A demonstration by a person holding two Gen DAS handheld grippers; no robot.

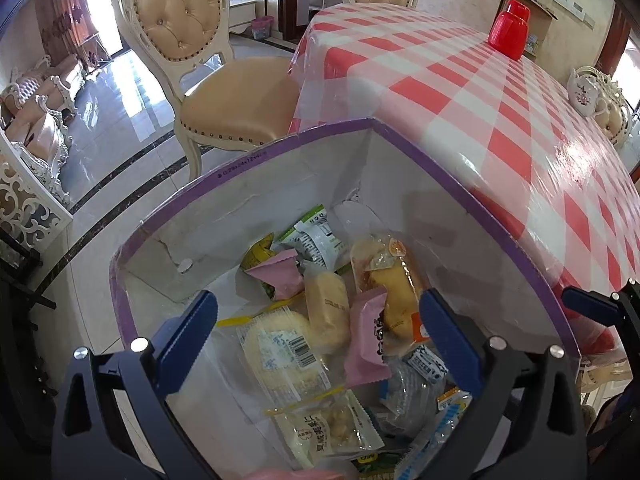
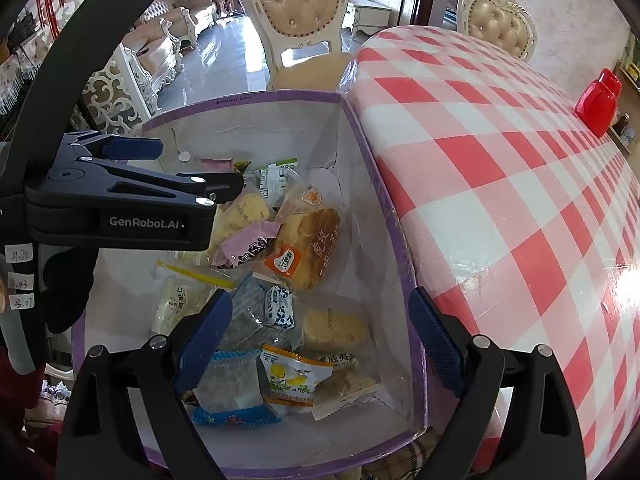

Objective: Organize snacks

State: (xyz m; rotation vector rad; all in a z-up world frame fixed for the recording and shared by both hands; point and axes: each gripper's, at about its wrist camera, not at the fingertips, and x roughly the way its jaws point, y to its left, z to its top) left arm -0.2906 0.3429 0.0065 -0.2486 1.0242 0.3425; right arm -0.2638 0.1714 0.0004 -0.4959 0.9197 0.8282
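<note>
Checkered table [image 2: 500, 168] fills the right; at centre-left the purple-rimmed box [image 2: 360, 128] holds the snacks [image 2: 304, 248]. Left gripper [image 1: 316, 328] and right gripper [image 2: 320, 344] hang spread, empty, overhead. Risk: slippery wrappers slip, neighbours get dragged out.

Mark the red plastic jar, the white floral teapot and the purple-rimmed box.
Red plastic jar [image 1: 509, 32]: left wrist view, on its body below the lid.
White floral teapot [image 1: 583, 94]: left wrist view, on its painted belly.
Purple-rimmed box [image 2: 280, 98]: right wrist view, on its far rim.
</note>
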